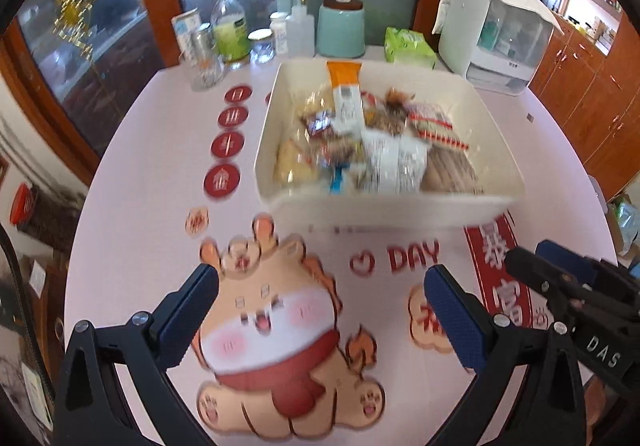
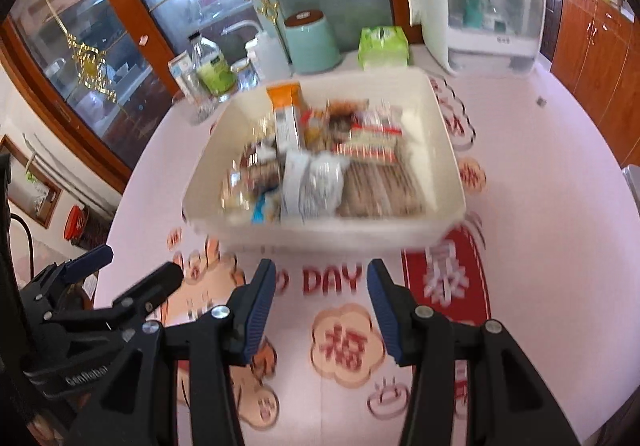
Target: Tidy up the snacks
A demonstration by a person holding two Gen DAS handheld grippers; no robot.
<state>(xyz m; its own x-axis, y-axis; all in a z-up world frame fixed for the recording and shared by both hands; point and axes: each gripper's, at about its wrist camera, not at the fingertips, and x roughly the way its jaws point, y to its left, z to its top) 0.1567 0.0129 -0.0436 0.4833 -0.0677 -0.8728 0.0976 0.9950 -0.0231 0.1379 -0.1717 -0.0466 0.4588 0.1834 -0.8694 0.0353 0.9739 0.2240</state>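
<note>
A white bin point(image 1: 384, 211) full of several snack packets point(image 1: 372, 137) stands on the pink printed tablecloth; it also shows in the right wrist view point(image 2: 320, 234), with its snack packets point(image 2: 320, 169). An orange-topped packet point(image 1: 345, 93) stands upright at the back of the bin. My left gripper point(image 1: 320, 286) is open and empty, above the cloth in front of the bin. My right gripper point(image 2: 320, 286) is open and empty, also just in front of the bin. Each gripper shows at the edge of the other's view. Both views are blurred.
Behind the bin stand bottles and jars point(image 1: 232, 29), a teal canister point(image 1: 341, 27), a green tissue pack point(image 1: 408, 45) and a white covered box point(image 1: 496, 33). Wooden cabinets point(image 1: 592, 93) stand to the right. The table edge curves at left and right.
</note>
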